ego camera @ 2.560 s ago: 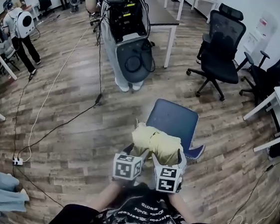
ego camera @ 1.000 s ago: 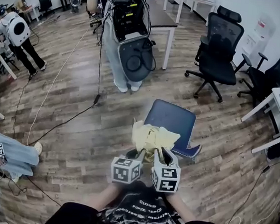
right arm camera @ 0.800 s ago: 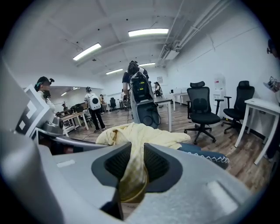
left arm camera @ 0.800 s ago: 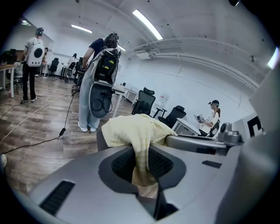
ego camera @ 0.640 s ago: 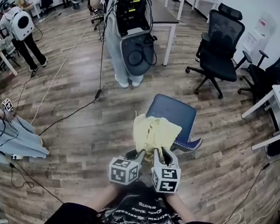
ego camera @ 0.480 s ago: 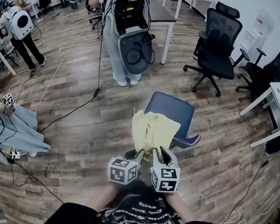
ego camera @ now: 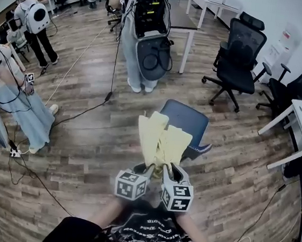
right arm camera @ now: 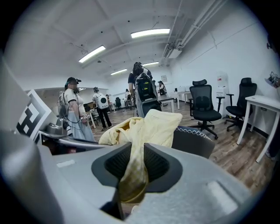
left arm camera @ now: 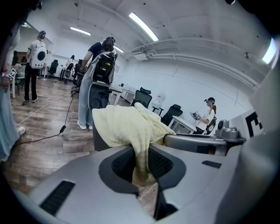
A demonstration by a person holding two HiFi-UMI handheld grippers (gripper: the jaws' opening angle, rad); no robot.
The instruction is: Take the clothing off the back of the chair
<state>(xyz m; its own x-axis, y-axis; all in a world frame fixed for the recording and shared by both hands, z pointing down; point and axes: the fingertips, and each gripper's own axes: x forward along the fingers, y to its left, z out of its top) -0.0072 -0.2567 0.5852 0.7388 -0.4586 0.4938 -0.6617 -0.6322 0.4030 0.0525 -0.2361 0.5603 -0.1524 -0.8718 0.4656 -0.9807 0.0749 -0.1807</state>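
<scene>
A pale yellow garment (ego camera: 159, 140) hangs in the air in front of the person, lifted off the back of the dark blue chair (ego camera: 186, 124) that stands just beyond it. My left gripper (ego camera: 146, 170) is shut on its near left edge, the cloth (left arm camera: 131, 127) pinched between the pads. Right beside it, my right gripper (ego camera: 167, 171) is shut on the near right edge, where the fabric (right arm camera: 148, 127) bunches up between its pads. In the right gripper view the chair's top edge (right arm camera: 192, 138) shows behind the cloth.
A person with a backpack rig (ego camera: 147, 36) stands beyond the chair, with a cable (ego camera: 75, 117) trailing over the wood floor. Black office chairs (ego camera: 239, 57) and white desks (ego camera: 297, 123) stand at the right. More people (ego camera: 17, 102) stand at the left.
The garment has come off the chair back and now hangs stretched between the two grippers. Both grippers have drawn back toward the person with it.
</scene>
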